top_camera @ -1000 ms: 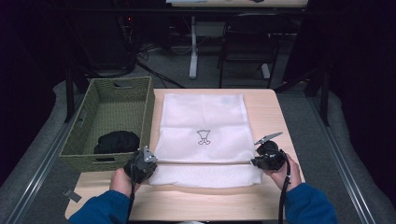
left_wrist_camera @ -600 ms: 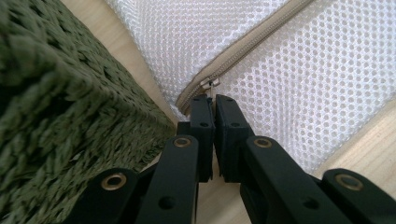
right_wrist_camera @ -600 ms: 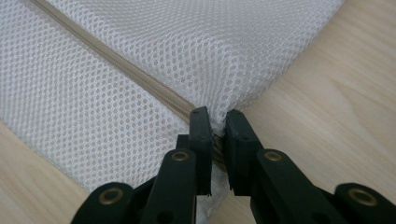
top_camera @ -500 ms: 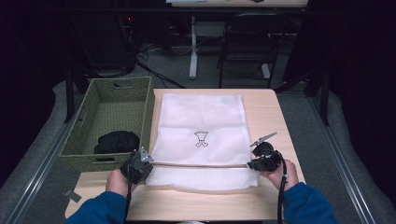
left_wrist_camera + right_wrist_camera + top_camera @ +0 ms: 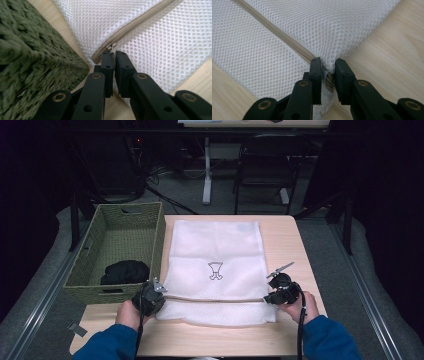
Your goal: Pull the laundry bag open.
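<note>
A white mesh bag (image 5: 215, 250) lies flat on the wooden table (image 5: 290, 250), with a beige zipper (image 5: 215, 298) running across its near end. My left gripper (image 5: 160, 294) sits at the zipper's left end. Its jaws (image 5: 113, 53) are nearly together, pinching the bag's edge just short of the zipper pull, and they have just eased open a touch. My right gripper (image 5: 268, 299) holds the zipper's right end. Its jaws (image 5: 327, 62) have just been opening, and the mesh corner (image 5: 287, 30) is still bunched between them.
A green woven basket (image 5: 90, 245) stands on the table just left of the bag, close beside my left gripper (image 5: 30, 50). A black garment (image 5: 125, 271) lies in its near end. Bare wood runs along the bag's right side and in front of it.
My right gripper has drifted a little to the left along the zipper line. The left gripper and the bag have stayed where they were.
</note>
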### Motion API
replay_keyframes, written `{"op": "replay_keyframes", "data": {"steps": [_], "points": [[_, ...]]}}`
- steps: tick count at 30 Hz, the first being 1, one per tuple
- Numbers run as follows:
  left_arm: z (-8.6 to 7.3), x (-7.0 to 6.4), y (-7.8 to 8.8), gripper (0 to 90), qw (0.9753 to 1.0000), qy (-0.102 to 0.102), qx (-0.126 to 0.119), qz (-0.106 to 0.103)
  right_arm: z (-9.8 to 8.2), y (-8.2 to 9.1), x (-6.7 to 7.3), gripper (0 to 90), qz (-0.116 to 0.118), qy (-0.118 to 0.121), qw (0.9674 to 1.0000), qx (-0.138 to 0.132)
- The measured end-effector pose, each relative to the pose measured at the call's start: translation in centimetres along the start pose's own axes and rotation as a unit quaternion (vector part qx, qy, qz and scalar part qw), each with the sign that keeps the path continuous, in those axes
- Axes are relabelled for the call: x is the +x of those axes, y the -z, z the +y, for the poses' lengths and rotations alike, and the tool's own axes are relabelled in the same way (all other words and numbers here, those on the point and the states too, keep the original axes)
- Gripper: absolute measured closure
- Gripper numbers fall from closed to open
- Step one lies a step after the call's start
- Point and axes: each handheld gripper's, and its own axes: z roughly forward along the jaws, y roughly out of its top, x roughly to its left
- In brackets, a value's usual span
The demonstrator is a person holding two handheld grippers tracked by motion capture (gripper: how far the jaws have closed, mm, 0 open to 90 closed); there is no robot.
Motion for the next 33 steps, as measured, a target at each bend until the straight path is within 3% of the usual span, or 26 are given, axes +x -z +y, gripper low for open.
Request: {"op": "replay_keyframes", "data": {"steps": [1,2,6,7,9,10,16,19,24,27,28,33], "points": [[0.0,0.0,0.0,83.1,1.0,0.0,0.0,0.0,0.0,0.0,0.0,77.5,0.0,0.0,1.0,0.0],[0.1,-0.1,-0.1,81.4,1.0,-0.002,0.002,-0.009,0.0,-0.1,-0.1,71.5,-0.009,0.002,1.0,0.002],[0.2,-0.3,-0.3,77.3,0.9997,-0.005,0.007,-0.025,-0.1,-0.2,-0.1,69.3,-0.006,0.007,0.9999,0.01],[0.2,-0.5,-0.2,75.4,0.9995,-0.005,0.002,-0.032,0.0,-0.2,0.1,60.7,-0.003,0.011,0.9999,0.012],[0.3,-0.6,-0.1,74.6,0.9993,-0.01,-0.001,-0.036,-0.1,-0.1,0.1,57.0,-0.005,0.008,0.9999,0.013],[0.4,-0.9,-0.1,73.6,0.9989,-0.013,0.0,-0.046,-0.1,0.1,0.2,49.1,-0.001,0.008,0.9999,0.01],[0.4,-1.2,0.2,61.1,0.9982,-0.02,-0.014,-0.055,-0.2,1.6,0.4,26.3,0.004,0.038,0.9988,-0.03],[0.4,-1.4,1.0,46.4,0.9972,-0.02,-0.028,-0.066,-0.2,2.2,0.7,16.8,0.006,0.049,0.9974,-0.053],[0.3,-1.7,2.5,31.7,0.9956,-0.017,-0.057,-0.072,0.0,2.6,1.3,6.8,0.005,0.067,0.9949,-0.075],[0.2,-1.8,3.0,22.5,0.9955,-0.013,-0.064,-0.068,0.2,2.4,1.7,6.1,0.004,0.072,0.9943,-0.078],[0.2,-1.8,3.4,18.0,0.9945,-0.015,-0.066,-0.079,0.4,2.3,1.8,5.3,0.0,0.076,0.9941,-0.077],[-0.1,-1.8,4.0,14.5,0.9935,-0.007,-0.072,-0.087,1.3,1.8,2.6,3.0,-0.008,0.096,0.9924,-0.077]]}}
